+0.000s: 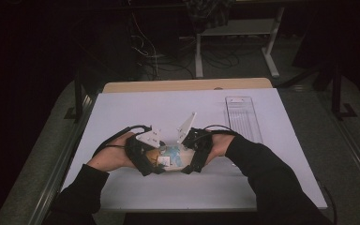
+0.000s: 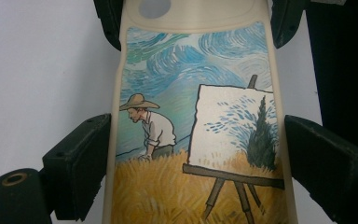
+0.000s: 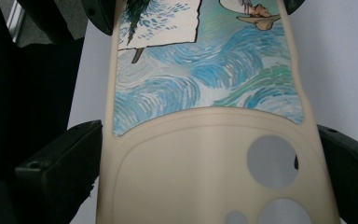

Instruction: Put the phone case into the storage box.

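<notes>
Both tools clamp one painted phone case above the near middle of the table.

I see my left tool (image 1: 155,161) and right tool (image 1: 187,157) facing each other, each holding an end of the phone case (image 1: 168,157), near the table's (image 1: 122,108) front edge and about midway between its side edges. In the left gripper view the black jaws sit against the cream side rims of the phone case (image 2: 196,140), at the end showing a painter in a straw hat, an easel and a wheat field. In the right gripper view the jaws press on the rims at the end of the phone case (image 3: 205,154) with the camera cutouts and blue swirled sky. A clear plastic tray (image 1: 243,117) lies well apart, toward the table's far right corner.
</notes>
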Demonstrator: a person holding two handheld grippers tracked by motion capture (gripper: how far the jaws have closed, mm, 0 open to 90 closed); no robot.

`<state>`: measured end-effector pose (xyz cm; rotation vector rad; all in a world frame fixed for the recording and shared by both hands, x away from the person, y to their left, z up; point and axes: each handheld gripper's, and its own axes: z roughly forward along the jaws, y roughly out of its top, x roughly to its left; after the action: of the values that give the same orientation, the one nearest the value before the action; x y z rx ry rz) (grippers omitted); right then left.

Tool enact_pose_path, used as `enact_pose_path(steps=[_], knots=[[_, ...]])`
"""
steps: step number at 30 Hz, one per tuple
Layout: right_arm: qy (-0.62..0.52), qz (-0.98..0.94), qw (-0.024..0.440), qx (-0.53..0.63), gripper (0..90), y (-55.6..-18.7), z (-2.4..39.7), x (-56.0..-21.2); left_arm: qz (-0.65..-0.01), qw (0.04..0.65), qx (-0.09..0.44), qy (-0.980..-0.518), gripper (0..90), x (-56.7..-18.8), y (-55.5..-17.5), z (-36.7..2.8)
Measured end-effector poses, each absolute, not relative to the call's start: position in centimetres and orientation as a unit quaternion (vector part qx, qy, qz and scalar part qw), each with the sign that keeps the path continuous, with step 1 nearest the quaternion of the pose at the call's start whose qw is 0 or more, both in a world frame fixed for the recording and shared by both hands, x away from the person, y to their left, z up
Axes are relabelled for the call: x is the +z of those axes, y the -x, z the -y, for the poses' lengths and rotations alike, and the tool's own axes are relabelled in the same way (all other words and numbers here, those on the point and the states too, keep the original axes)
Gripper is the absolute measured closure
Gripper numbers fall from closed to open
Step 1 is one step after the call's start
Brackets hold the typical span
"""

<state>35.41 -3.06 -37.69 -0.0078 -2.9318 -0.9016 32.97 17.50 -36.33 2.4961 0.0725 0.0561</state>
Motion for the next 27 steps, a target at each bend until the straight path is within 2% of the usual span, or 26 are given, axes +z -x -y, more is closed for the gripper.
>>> enact_pose_path(steps=[6, 27], knots=[[0.000, 0.958, 0.035, -0.285, 5.7, -35.34, 3.01, -37.71, -0.025, 0.313, 0.020, -0.949, 10.9, -36.39, -32.94, -17.43], [-0.003, 0.962, 0.032, -0.270, 9.6, -35.07, 2.97, -38.02, -0.010, 0.304, 0.026, -0.952, 10.5, -36.72, -32.77, -17.11]])
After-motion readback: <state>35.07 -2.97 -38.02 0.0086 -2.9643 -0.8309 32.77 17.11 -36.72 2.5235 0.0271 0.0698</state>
